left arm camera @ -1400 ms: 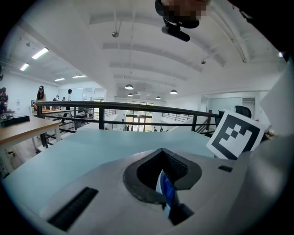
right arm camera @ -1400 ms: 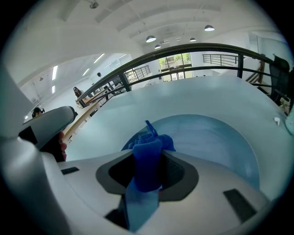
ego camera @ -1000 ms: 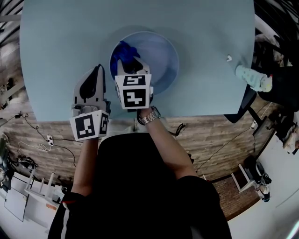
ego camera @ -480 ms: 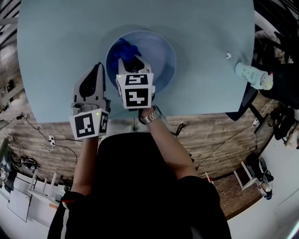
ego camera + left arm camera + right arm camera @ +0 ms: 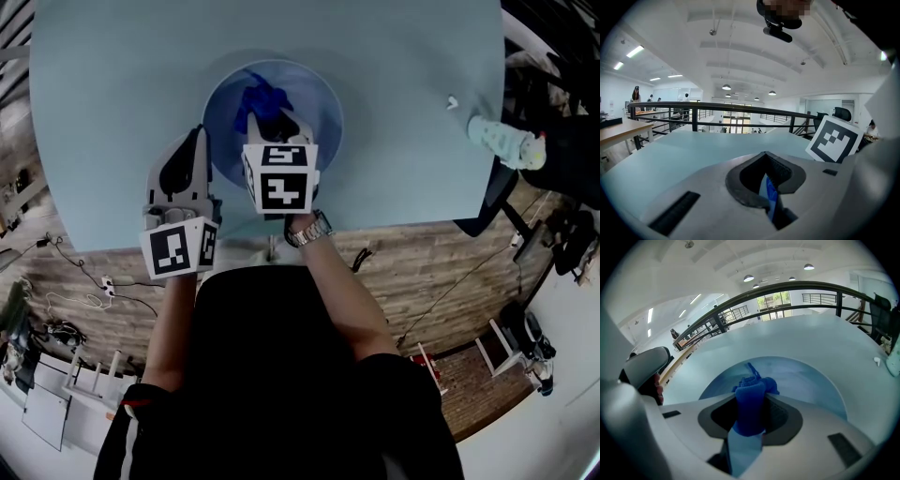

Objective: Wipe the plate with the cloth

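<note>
A pale blue plate [image 5: 314, 108] lies on the light blue table [image 5: 112, 84]. A crumpled dark blue cloth [image 5: 257, 101] rests on the plate's left half, with my right gripper [image 5: 272, 124] shut on it. In the right gripper view the cloth [image 5: 750, 404] bulges from between the jaws over the plate [image 5: 806, 380]. My left gripper [image 5: 200, 142] sits at the plate's left rim. In the left gripper view a thin blue-white edge, the plate rim [image 5: 768, 199], is pinched where my left gripper [image 5: 767, 187] closes.
A small white scrap [image 5: 451, 101] lies on the table at the far right. Beyond the right edge are a socked foot [image 5: 506, 142] and a dark chair [image 5: 487, 211]. Wooden floor [image 5: 422, 272] runs below the table's near edge.
The right gripper has dragged the cloth a little rightward across the plate, from its left edge toward the middle. The left gripper stays at the rim.
</note>
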{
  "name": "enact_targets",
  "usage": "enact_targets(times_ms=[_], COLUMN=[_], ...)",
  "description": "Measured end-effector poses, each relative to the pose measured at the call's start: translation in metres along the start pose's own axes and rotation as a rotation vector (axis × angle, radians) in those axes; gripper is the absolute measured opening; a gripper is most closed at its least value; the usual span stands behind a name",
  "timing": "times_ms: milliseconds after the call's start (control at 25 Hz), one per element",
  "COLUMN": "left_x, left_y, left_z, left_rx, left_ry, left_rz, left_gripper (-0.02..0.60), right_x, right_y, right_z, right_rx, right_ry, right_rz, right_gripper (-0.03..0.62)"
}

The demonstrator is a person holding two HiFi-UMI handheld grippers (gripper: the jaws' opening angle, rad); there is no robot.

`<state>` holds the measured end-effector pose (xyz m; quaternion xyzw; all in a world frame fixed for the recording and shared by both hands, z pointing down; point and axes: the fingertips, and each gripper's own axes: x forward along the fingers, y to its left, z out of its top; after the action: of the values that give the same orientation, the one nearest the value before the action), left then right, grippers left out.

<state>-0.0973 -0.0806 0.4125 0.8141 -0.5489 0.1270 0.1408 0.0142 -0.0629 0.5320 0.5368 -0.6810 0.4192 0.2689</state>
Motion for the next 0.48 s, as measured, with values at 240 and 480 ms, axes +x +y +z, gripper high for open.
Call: enact_targets(times_ms=[240, 480], left_x=[0.003, 0.006], left_y=[-0.009, -0.021], left_z=[0.001, 0.002], left_rx=[0.009, 0.016], left_ry=[0.000, -0.001], left_rz=[-0.023, -0.045], left_gripper=[0.002, 0.000], right_x=[-0.006, -0.014], right_y=[-0.019, -0.040], right_z=[0.001, 0.000], right_rx=[0.023, 0.048], right_ry=[-0.009, -0.016], right_rz=[-0.032, -0.067], right_gripper=[0.120, 0.120])
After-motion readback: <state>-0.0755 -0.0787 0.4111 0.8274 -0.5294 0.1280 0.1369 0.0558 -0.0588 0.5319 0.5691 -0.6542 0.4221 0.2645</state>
